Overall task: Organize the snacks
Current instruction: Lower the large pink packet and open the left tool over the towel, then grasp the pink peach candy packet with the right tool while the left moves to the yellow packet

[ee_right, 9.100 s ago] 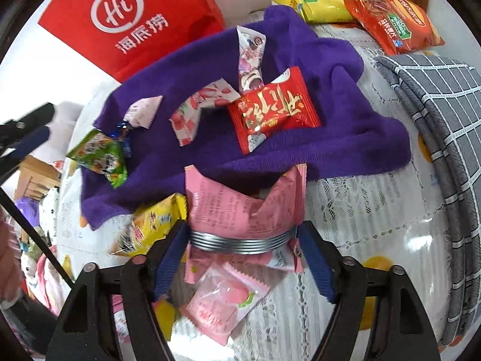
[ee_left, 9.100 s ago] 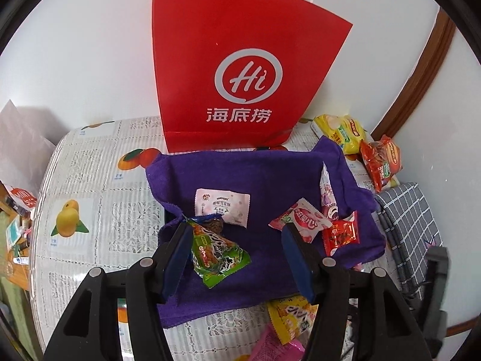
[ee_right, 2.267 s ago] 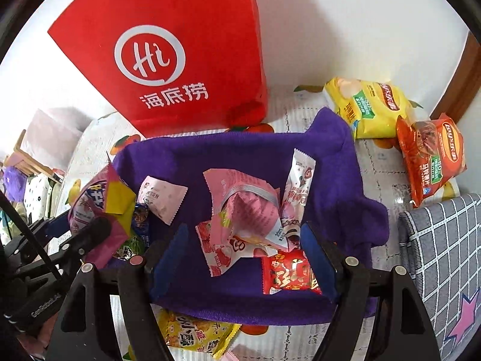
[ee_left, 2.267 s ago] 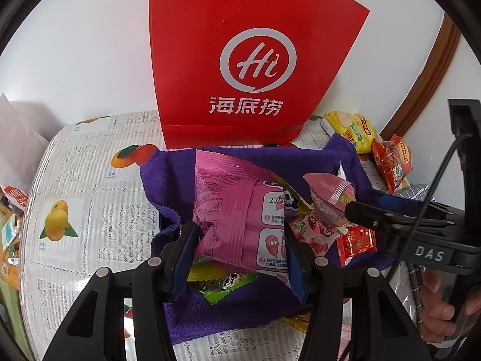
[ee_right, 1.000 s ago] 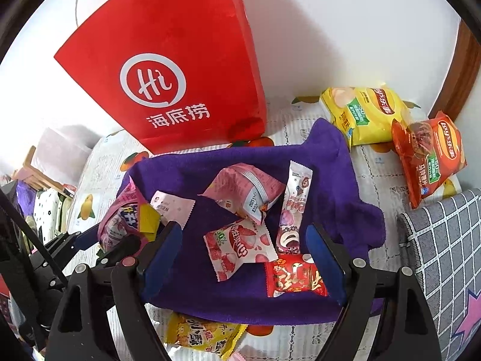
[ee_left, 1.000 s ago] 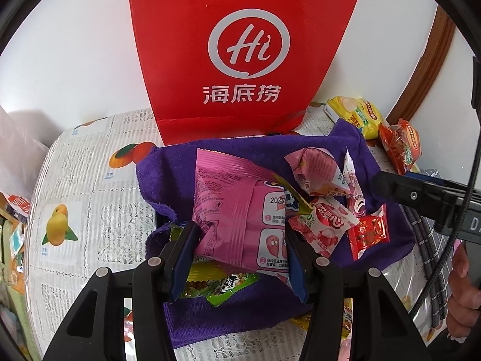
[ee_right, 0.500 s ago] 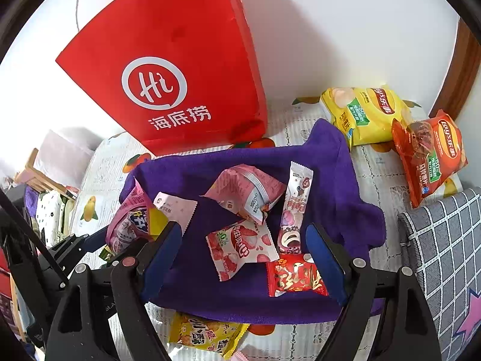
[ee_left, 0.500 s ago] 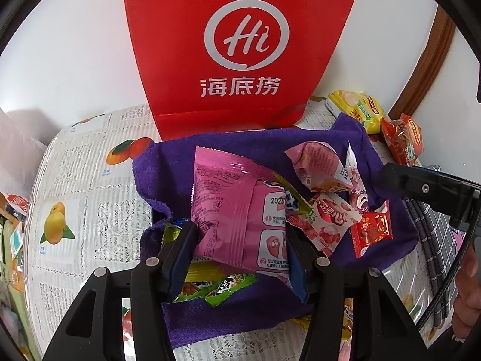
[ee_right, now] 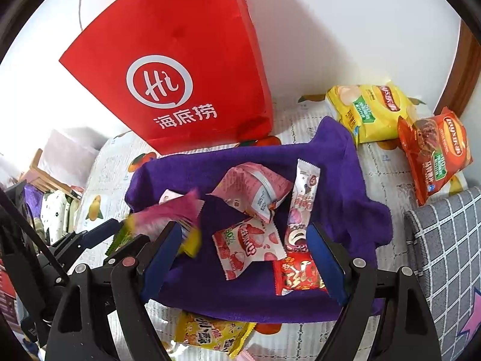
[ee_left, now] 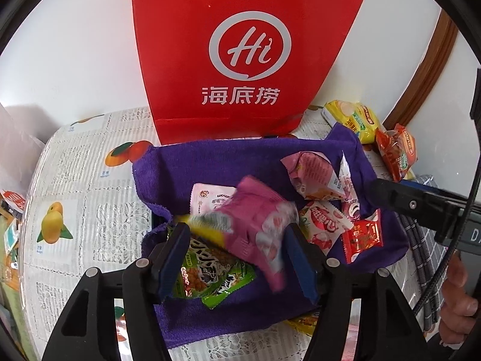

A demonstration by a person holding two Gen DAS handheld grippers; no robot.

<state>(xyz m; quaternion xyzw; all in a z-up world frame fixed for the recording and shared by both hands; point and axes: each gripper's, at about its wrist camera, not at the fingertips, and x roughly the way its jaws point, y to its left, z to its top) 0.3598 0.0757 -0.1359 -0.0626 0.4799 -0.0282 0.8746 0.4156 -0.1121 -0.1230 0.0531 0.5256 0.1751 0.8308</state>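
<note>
A purple cloth point(ee_left: 270, 162) point(ee_right: 336, 180) holds several snack packets. My left gripper point(ee_left: 237, 252) is open above it. A pink and yellow snack bag point(ee_left: 255, 222) is blurred and falling between its fingers, over a green packet point(ee_left: 210, 273). The bag also shows blurred in the right wrist view point(ee_right: 171, 213). My right gripper point(ee_right: 243, 258) is open and empty above the cloth's near side. Between its fingers lie a strawberry packet point(ee_right: 249, 243), a red packet point(ee_right: 297, 273), a pink pouch point(ee_right: 255, 189) and a white stick packet point(ee_right: 300, 204).
A red paper bag point(ee_left: 243, 54) point(ee_right: 177, 75) stands behind the cloth against the wall. Yellow point(ee_right: 369, 108) and orange point(ee_right: 433, 150) chip bags lie at the back right. A yellow snack bag point(ee_right: 210, 334) lies off the cloth's near edge. A grey checked cloth point(ee_right: 445, 246) lies at right.
My left gripper has opened and let go of the pink bag, which now drops toward the cloth. The right gripper has barely moved.
</note>
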